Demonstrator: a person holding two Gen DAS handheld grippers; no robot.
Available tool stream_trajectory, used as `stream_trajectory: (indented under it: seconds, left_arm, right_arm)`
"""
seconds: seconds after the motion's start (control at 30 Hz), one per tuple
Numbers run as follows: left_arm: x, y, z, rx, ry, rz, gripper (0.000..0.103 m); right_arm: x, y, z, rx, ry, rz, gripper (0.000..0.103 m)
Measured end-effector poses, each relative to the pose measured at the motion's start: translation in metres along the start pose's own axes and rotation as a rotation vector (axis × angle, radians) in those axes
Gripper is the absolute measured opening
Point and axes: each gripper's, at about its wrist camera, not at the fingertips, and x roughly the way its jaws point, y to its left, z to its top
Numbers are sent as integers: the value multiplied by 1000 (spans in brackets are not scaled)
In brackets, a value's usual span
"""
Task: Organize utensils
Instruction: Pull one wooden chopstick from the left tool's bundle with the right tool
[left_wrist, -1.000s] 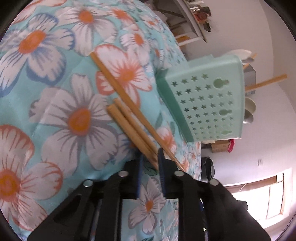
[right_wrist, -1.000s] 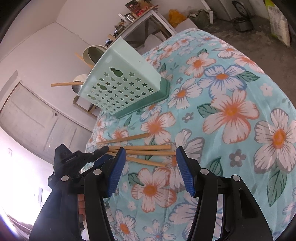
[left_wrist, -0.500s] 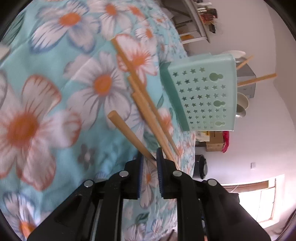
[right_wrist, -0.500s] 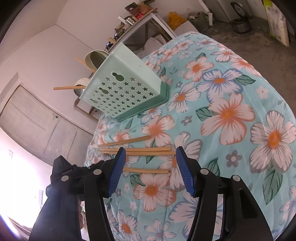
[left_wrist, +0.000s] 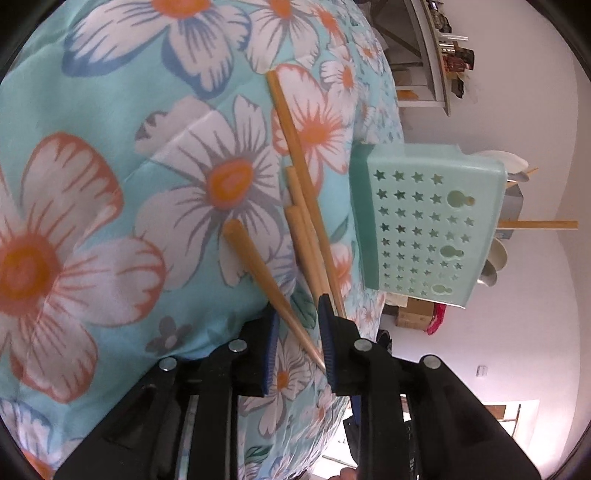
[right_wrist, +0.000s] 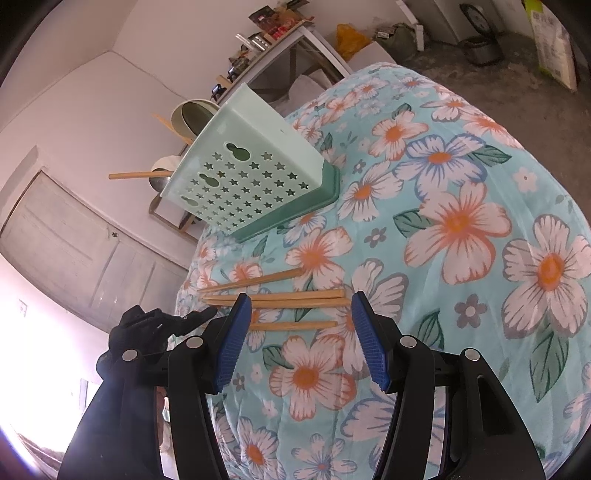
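Several wooden chopsticks lie on the floral tablecloth (right_wrist: 458, 221). In the left wrist view my left gripper (left_wrist: 297, 330) has opened a little; one chopstick (left_wrist: 266, 280) runs loosely between its blue pads, thin tip against the right pad. Three more chopsticks (left_wrist: 303, 221) lie beside it. A mint perforated utensil holder (left_wrist: 424, 225) stands beyond them with a chopstick (left_wrist: 535, 224) sticking out of it. In the right wrist view my right gripper (right_wrist: 301, 332) is open and empty just above the separated chopstick (right_wrist: 295, 325); the holder (right_wrist: 251, 173) stands behind.
Bowls (right_wrist: 192, 114) and a rack sit behind the holder. A shelf with clutter (right_wrist: 273, 33) stands by the wall. The table edge drops off just past the chopsticks' thin ends at the left of the right wrist view.
My left gripper pulled one chopstick away from the group and turned it, then its jaws widened around it. My right gripper stayed open and nearly still.
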Motion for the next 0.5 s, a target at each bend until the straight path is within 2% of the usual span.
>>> stream_trajectory:
  seconds: [0.13, 0.5]
  left_arm:
    - [3, -1, -1, 8, -18, 23, 13]
    - [-3, -9, -6, 132, -32, 28, 10]
  right_arm:
    - [-1, 0, 0, 0, -1, 1, 55]
    - [-6, 5, 0, -22, -9, -19, 55]
